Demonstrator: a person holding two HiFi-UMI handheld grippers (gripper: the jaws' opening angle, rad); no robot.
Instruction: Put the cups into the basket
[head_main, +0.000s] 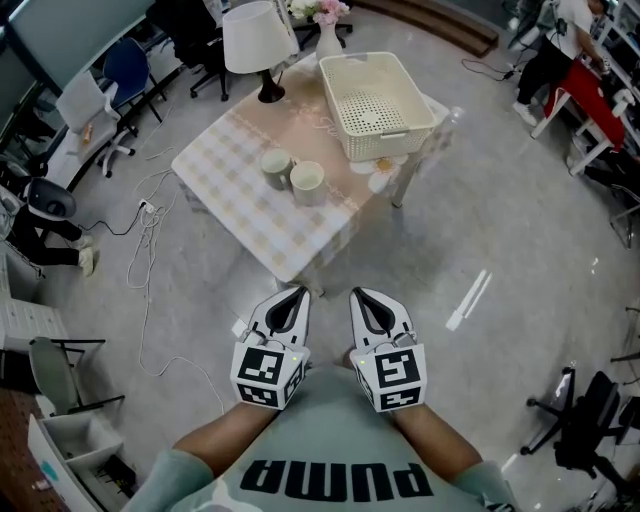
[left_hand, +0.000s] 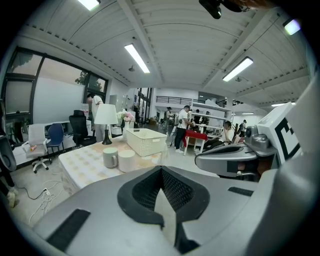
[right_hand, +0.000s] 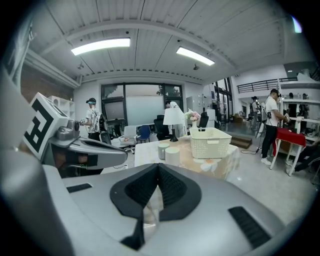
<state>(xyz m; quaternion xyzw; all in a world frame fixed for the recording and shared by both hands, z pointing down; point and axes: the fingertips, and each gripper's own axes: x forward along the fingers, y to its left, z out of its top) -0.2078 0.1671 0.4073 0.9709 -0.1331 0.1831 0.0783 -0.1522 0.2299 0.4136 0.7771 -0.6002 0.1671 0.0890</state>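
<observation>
Jaws closed, empty: left gripper (head_main: 300, 291), right gripper (head_main: 357, 293) | greenish cup (head_main: 275, 168) beside cream cup (head_main: 308, 183)

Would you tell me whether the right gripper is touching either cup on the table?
Apart. The head view shows the right gripper off the table, floor between it and the grey cup and white cup.

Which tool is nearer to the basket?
Right. The right tool sits short of the table, roughly in line with the basket; the left tool is beside it, farther left.
</observation>
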